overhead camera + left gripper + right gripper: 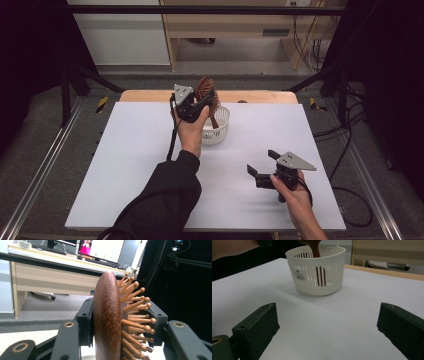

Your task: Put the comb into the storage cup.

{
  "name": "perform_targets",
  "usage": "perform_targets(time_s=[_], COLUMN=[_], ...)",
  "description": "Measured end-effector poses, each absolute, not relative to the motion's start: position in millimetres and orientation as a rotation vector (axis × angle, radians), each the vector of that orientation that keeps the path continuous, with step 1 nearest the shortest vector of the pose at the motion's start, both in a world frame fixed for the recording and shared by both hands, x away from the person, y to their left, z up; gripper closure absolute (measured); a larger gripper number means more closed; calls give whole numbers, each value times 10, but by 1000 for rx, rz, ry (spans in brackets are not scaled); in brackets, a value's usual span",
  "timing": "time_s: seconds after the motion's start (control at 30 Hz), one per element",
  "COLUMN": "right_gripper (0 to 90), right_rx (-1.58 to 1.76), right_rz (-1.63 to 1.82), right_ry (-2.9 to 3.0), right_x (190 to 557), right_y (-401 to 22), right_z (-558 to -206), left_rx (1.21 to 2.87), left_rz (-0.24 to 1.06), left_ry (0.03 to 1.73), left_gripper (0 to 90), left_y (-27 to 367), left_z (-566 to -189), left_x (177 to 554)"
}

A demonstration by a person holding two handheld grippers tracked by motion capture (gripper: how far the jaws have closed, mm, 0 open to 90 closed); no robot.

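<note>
Squarely hairbrush (107, 320) between left tool (122, 322) pads

- High view: fixed overhead on the person's side, looking forward and down; takes in the whole white table (125, 165) from far off.
- Left gripper view: rides the left gripper (192, 106), raised, facing level toward a desk (50, 277); hairbrush (107, 320) very close.
- Right gripper view: rides the right gripper (262, 165), low over the table, looking across it.
- Shared: white basket (318, 277), also in the high view (220, 127); brush handle in both.
</note>
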State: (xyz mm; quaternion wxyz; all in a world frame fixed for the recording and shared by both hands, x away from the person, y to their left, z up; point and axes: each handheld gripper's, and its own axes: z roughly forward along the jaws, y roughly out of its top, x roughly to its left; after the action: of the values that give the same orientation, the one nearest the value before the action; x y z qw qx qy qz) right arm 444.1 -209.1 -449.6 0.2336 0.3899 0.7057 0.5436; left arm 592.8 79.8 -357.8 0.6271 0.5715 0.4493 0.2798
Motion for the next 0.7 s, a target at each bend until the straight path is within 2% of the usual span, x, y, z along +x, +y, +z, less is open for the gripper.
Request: perform_targets(time_s=[0.7], right_gripper=[40], right_rx=[1069], right_rz=[1491], right_ry=[1938], right_x=[4442], right_y=[-2091], right_z=[-4498], left_rx=[1331], left_rz=[652], left_ry=[1029], left_gripper=[498], left_y=[812], left_z=[-3644], left_x=[5939])
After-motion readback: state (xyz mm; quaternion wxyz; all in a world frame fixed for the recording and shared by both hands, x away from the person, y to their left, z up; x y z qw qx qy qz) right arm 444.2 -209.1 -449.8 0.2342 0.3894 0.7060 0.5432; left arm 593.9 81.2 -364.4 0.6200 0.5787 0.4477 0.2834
